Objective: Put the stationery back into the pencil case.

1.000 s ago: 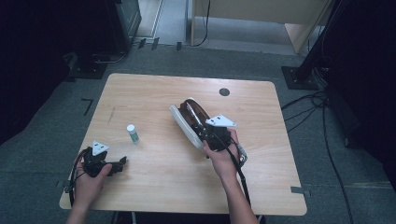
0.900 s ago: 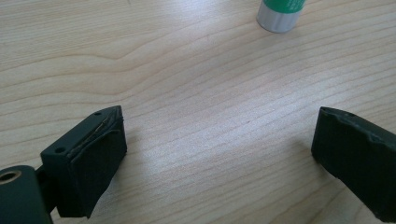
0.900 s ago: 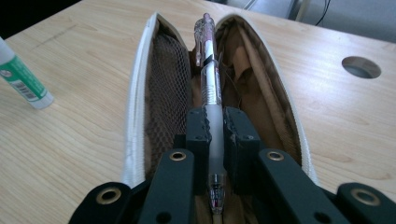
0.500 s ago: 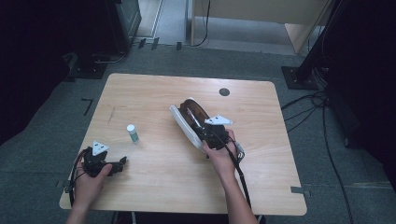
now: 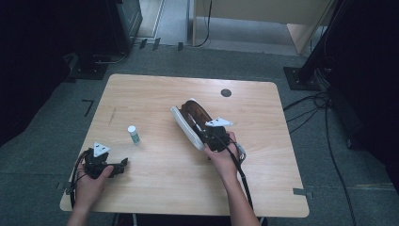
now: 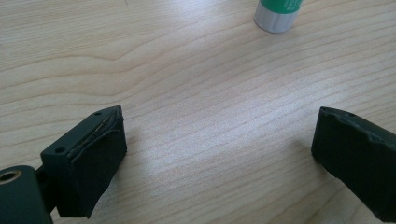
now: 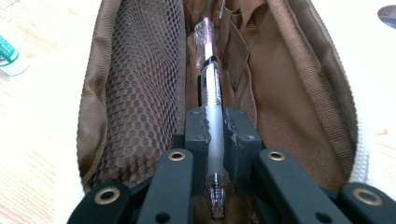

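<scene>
An open pencil case (image 5: pixel 190 117), white outside and brown inside, lies at the table's middle; in the right gripper view its brown lining (image 7: pixel 285 84) and mesh pocket (image 7: pixel 140 79) spread ahead. My right gripper (image 5: pixel 211 136) hangs over the case's near end, shut on a clear pen (image 7: pixel 212 93) that points into the case. The right gripper (image 7: pixel 215 126) clamps the pen's frosted barrel. A small glue stick (image 5: pixel 133 134) with a white cap stands left of the case; its base (image 6: pixel 279 14) lies ahead in the left gripper view. My left gripper (image 5: pixel 120 165) rests open on the table at the front left, with nothing between its pads (image 6: pixel 98 154).
The wooden table (image 5: pixel 155 94) has a round dark grommet (image 5: pixel 226 92) near its far edge. Cables (image 5: pixel 324 117) trail on the grey floor at the right. Dark stands and a wooden cabinet stand beyond the table.
My right gripper has sunk a little toward the open case with the pen in it. The left gripper has stayed where it was.
</scene>
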The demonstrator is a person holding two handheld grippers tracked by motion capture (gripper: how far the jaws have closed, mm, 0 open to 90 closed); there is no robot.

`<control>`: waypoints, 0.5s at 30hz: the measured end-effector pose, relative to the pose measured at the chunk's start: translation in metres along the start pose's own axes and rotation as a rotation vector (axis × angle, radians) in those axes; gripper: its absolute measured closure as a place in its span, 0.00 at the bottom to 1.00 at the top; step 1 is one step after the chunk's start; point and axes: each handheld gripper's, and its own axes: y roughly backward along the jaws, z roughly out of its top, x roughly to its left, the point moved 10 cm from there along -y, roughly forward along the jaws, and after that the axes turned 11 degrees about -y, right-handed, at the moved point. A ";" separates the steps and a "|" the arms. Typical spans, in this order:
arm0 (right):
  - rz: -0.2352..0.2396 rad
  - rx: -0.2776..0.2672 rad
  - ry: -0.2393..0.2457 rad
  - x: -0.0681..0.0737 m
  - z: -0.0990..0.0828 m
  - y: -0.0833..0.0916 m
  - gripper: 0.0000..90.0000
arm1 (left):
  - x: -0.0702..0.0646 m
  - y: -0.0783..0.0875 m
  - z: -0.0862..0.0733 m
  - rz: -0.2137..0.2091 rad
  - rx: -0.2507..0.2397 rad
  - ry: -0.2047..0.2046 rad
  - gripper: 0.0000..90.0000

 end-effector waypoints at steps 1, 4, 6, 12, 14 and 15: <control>0.004 0.000 0.001 0.000 0.000 0.000 0.89 | 0.000 0.000 0.000 0.000 0.000 0.000 0.04; 0.002 -0.003 0.003 0.000 0.001 0.002 0.89 | 0.000 0.000 0.000 0.000 0.000 0.000 0.04; 0.005 -0.006 0.001 0.000 0.001 0.003 0.88 | 0.000 0.000 0.000 0.000 0.000 0.000 0.04; 0.016 -0.036 -0.019 0.000 0.007 0.009 0.84 | 0.000 0.000 0.000 -0.001 0.000 -0.001 0.04; 0.020 -0.044 -0.016 0.000 0.009 0.012 0.84 | 0.000 0.000 0.000 -0.001 0.000 -0.001 0.04; 0.021 -0.048 -0.017 0.000 0.010 0.013 0.84 | 0.000 0.000 0.000 -0.002 0.000 0.000 0.04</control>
